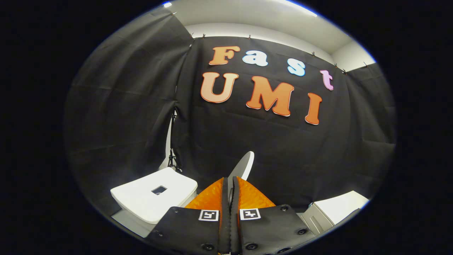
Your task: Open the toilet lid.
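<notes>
Black cloth (116,117) drapes the booth on all sides, clipped along its top edge. Above the cloth, a white wall (254,31) meets a lit ceiling (247,10).

The gripper (230,187) at the lower centre of the frame has two black carriage plates, each studded with round screws. Each plate carries a small square black-and-white marker near its inner top corner. The fingers have textured, ridged faces.
</notes>
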Motion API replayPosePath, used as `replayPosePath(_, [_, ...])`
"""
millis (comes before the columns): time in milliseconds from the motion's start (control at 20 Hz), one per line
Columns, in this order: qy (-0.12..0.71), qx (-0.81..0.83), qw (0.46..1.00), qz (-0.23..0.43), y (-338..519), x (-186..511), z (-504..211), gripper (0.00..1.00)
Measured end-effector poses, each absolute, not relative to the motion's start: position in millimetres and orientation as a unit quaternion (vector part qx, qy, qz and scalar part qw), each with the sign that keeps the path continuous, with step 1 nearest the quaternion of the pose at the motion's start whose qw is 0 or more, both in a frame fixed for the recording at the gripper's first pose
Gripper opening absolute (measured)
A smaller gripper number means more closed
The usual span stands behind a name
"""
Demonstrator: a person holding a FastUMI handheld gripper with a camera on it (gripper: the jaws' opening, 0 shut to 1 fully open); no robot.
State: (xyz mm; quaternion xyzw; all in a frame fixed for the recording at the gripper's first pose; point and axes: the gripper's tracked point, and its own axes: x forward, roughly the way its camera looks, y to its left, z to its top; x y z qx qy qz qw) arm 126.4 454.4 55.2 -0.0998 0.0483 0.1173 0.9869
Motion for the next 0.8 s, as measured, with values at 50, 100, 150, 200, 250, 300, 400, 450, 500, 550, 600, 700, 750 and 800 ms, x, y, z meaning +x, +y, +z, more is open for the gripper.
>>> replayPosePath(50, [0.046,-0.106,0.986,0.124,465.4,124.4,55.7,0.08])
replayPosePath(100, [0.045,-0.11,0.984,0.13,475.8,122.3,55.8,0.08])
replayPosePath(150, [0.045,-0.11,0.984,0.136,486.2,120.4,56.3,0.08])
replayPosePath(200, [0.044,-0.105,0.983,0.141,496.3,121.5,58.0,0.08])
replayPosePath(250, [0.044,-0.096,0.983,0.149,506.5,120.8,58.2,0.08])
replayPosePath(300, [0.045,-0.089,0.982,0.158,517.4,121.2,58.4,0.08])
replayPosePath(400, [0.049,-0.077,0.98,0.175,536.2,119.9,58.5,0.08])
replayPosePath(450, [0.049,-0.078,0.979,0.182,544.7,118.4,58.8,0.08])
replayPosePath(500, [0.048,-0.082,0.978,0.187,552.4,118.1,60.7,0.08])
replayPosePath(550, [0.048,-0.083,0.977,0.192,559.7,117.1,60.2,0.08])
replayPosePath(600, [0.047,-0.082,0.976,0.198,568.2,117.3,59.1,0.08])
replayPosePath(700, [0.048,-0.082,0.973,0.209,584.4,116.0,54.5,0.08])
replayPosePath(750, [0.049,-0.084,0.972,0.215,593.5,114.7,52.9,0.08])
replayPosePath(800, [0.05,-0.086,0.97,0.223,602.2,112.2,51.6,0.08])
